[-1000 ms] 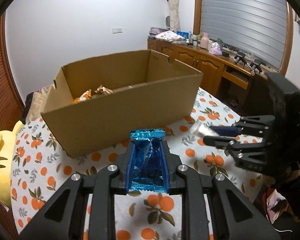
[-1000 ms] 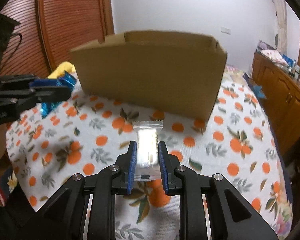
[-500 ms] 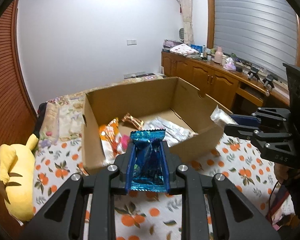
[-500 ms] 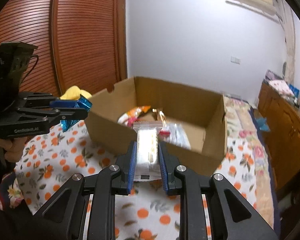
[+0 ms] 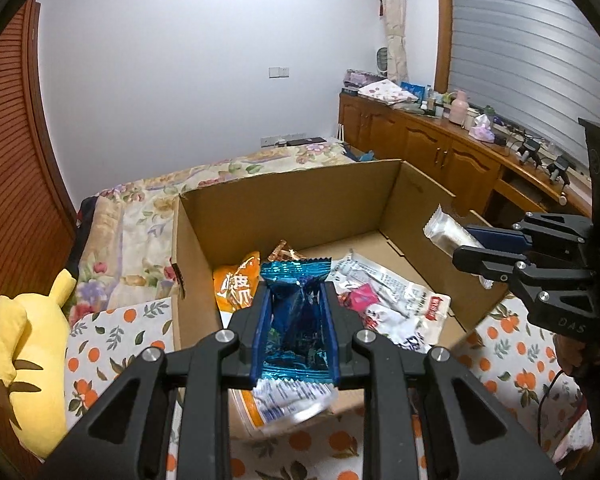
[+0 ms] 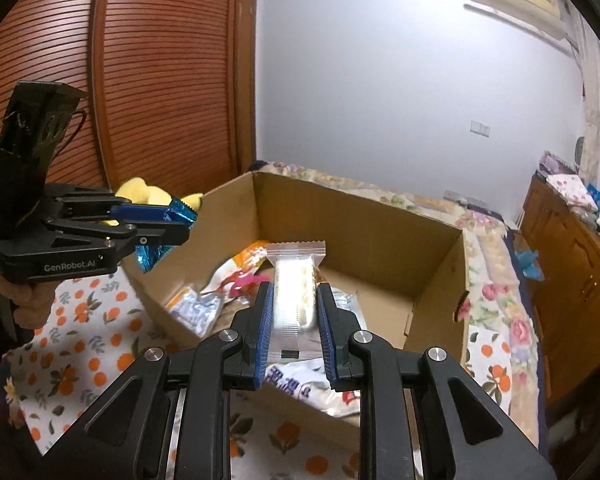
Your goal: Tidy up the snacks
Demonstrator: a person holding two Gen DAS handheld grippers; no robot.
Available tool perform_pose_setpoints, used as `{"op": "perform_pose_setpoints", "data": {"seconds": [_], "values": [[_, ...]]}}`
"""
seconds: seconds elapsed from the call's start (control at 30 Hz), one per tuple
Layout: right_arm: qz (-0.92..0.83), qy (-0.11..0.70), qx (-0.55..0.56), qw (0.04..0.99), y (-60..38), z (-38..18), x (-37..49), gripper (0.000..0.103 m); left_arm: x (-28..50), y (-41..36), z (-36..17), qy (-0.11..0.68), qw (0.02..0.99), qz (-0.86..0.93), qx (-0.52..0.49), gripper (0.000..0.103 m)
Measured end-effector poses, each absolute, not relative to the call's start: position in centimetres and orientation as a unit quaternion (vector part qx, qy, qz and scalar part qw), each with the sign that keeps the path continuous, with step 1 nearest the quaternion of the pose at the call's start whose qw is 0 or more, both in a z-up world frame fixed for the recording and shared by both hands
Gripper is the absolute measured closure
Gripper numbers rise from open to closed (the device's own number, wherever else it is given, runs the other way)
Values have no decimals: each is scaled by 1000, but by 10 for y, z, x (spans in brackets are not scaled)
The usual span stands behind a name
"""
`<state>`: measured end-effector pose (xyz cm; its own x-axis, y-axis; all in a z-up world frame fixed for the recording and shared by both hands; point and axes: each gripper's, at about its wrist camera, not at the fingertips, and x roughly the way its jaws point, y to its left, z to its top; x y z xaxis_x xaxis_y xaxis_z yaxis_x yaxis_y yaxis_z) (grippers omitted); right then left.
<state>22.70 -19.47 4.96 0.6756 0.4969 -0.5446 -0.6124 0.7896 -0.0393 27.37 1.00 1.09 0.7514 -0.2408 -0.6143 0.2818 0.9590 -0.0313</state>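
Observation:
My left gripper (image 5: 295, 292) is shut on a shiny blue snack packet (image 5: 296, 320), held above the near left part of an open cardboard box (image 5: 292, 196). In the right wrist view that same gripper (image 6: 180, 226) hangs over the box's left wall (image 6: 228, 208). My right gripper (image 6: 294, 292) is shut on a clear-wrapped pale snack bar (image 6: 294, 292) above the box's near wall. It appears from the side in the left wrist view (image 5: 456, 246) over the box's right wall. Inside the box lie an orange bag (image 5: 236, 284) and white and pink packets (image 5: 384, 296).
The box stands on a cloth with an orange-fruit print (image 5: 112, 344). A yellow plush toy (image 5: 32, 356) lies to the left. Behind the box lies a floral bedspread (image 5: 148, 208). Wooden cabinets (image 5: 432, 152) with clutter line the right wall. A hand (image 6: 24, 300) holds the left gripper.
Both grippers have risen and moved forward, from in front of the box to above its near walls. The box interior now shows. Each packet stays gripped.

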Motion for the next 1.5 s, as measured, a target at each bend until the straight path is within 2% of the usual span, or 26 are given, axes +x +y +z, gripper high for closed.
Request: {"op": "perform_pose_setpoints", "data": {"seconds": [0.33, 0.57, 1.03, 1.23, 1.37, 1.5], "values": [[293, 292, -99, 905, -194, 34, 260, 83, 292, 9, 3, 332, 934, -131, 32, 79], [288, 302, -93, 904, -194, 30, 266, 79, 294, 10, 1, 333, 934, -125, 31, 74], [281, 282, -87, 913, -198, 42, 234, 75, 247, 5, 15, 310, 943, -119, 34, 72], [275, 266, -79, 920, -205, 55, 209, 71, 217, 4, 32, 288, 949, -119, 36, 66], [268, 255, -75, 926, -210, 65, 192, 66, 197, 4, 43, 275, 954, -116, 37, 56], [259, 242, -74, 932, -215, 74, 178, 61, 180, 4, 51, 262, 958, -109, 45, 52]]}}
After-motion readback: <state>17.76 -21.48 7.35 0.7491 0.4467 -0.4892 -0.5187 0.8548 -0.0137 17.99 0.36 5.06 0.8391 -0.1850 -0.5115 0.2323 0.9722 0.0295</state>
